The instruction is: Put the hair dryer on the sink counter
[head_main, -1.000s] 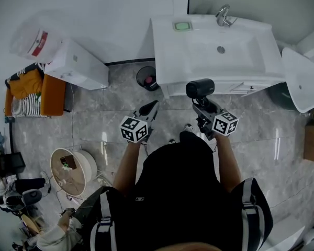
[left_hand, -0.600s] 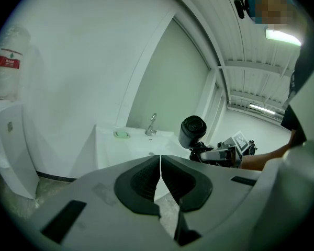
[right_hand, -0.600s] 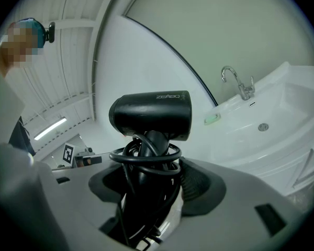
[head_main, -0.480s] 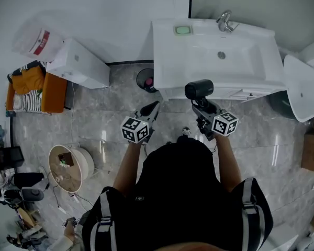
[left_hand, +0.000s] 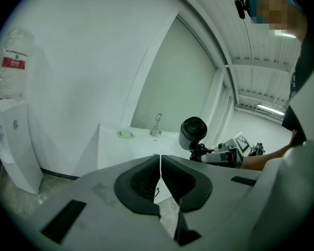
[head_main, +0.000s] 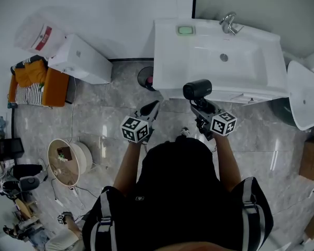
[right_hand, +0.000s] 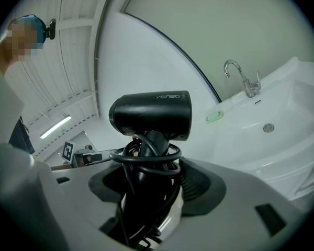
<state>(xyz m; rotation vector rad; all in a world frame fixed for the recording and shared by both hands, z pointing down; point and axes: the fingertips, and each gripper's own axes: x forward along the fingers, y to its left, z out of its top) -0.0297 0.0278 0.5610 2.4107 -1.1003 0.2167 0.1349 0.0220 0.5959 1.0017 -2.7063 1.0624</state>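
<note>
1. Change from 1 s back is small. In the head view the sink surface sits slightly further right and lower in frame. Both claws hold nearly the same spot in frame. The hair dryer stays in the right claw, barrel a touch further left along the sink's front edge.
2. Right claw: clamped on the hair dryer's handle. The cord is looped round the handle just above the jaws.
3. Left claw: jaws pressed together, nothing between them. It is held beside the right claw, short of the sink.
4. Dryer location: in the air, not set down. The head view shows the barrel over the front edge of the sink surface.
5. Orientation: the barrel's long axis runs left-right across the person, roughly parallel to the sink's front edge. One round end faces the left claw's camera; can't tell if it's the nozzle or the intake. The handle runs from the barrel back into the right claw, about square to the barrel.
6. Faucet and green soap dish sit at the back of the surface, well apart from the dryer.
</note>
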